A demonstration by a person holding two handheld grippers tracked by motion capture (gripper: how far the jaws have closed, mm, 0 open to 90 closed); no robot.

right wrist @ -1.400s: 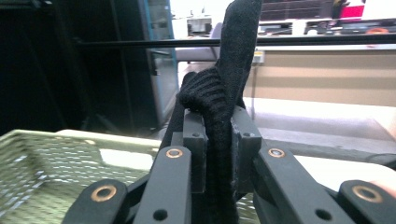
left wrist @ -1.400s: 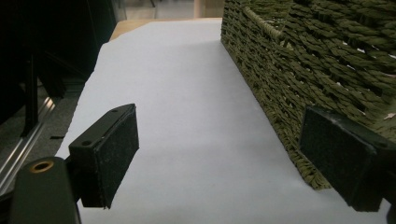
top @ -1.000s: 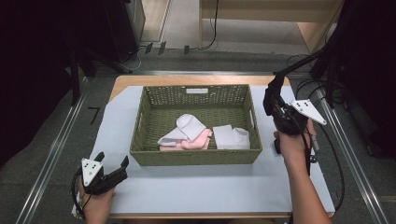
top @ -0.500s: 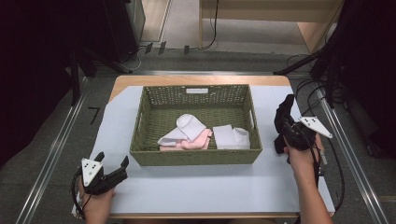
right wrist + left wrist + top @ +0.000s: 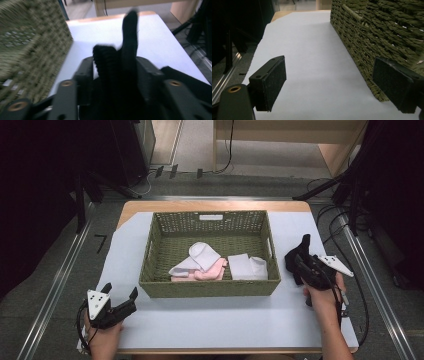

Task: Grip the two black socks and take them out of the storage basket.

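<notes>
My right gripper (image 5: 299, 261) hangs at about three o'clock of the table, just beside the right wall of the olive-green woven rectangular basket (image 5: 207, 289), and its jaws are clamped on a black knitted sock (image 5: 301, 249). In the right gripper view that black sock (image 5: 124, 62) rises between my jaws as a dark, blurred column; one end points up toward twelve o'clock, and the lower end is lost among the black jaw parts, so I cannot make out how much of it hangs below. The basket's wall (image 5: 32, 45) at nine o'clock there is smeared by motion.

My left gripper (image 5: 120, 295) sits at about seven o'clock on the white paper sheet (image 5: 210, 320) covering the wooden table (image 5: 135, 206), near the basket's front left corner. Its jaws stand wide apart with nothing between them; the left gripper view shows bare sheet (image 5: 312, 62) between the two pads, and the right pad is cut off at the frame edge, close by the basket wall (image 5: 382, 37).

Inside the basket lie a white sock (image 5: 200, 256) over a pink sock (image 5: 210, 271), touching, and a folded white cloth (image 5: 247, 267) beside them; the pink one is partly hidden.
</notes>
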